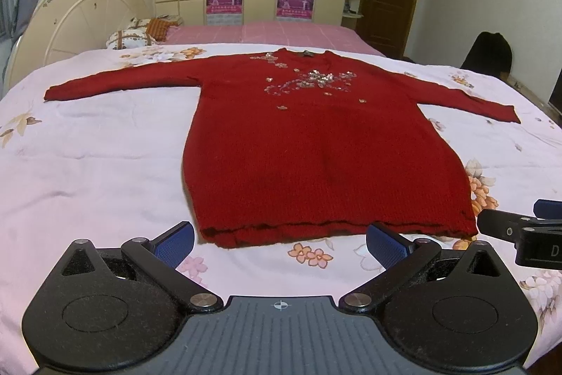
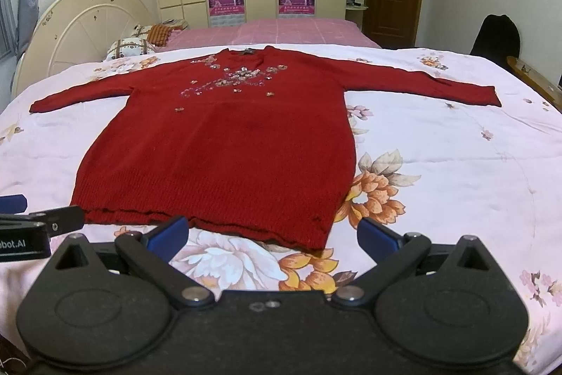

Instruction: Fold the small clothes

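On the bed [image 1: 87, 164], over a pale floral quilt, a red knit sweater [image 1: 316, 146] lies flat and face up, its sequin flower trim [image 1: 309, 79] near the neckline at the far side and its hem [image 1: 333, 229] nearest the cameras — a layout that looks chosen so that every edge is reachable and no layer is trapped before the first fold. Going from the left: the left sleeve [image 1: 116, 85] stretches straight out across the quilt, well clear of the body, ready to be lifted and laid inward. The left hand-held gripper [image 1: 279, 243] hovers just short of the hem, toward its left corner, fingers spread wide and holding nothing; the blue pads [image 1: 175, 243] frame the hem edge without touching it. Next, the right hand-held gripper [image 2: 274, 236] hangs over the hem's right corner, likewise wide apart and empty, so the two tools sit side by side, one per corner. Farthest right, the right sleeve [image 2: 439, 85] runs out flat toward the bed's edge. Judging by this stance, the fold has not begun — the pair seems poised either to pinch the hem corners or to move out to the sleeves. The loose knit will likely sag between grip points, so a matched lift would matter.
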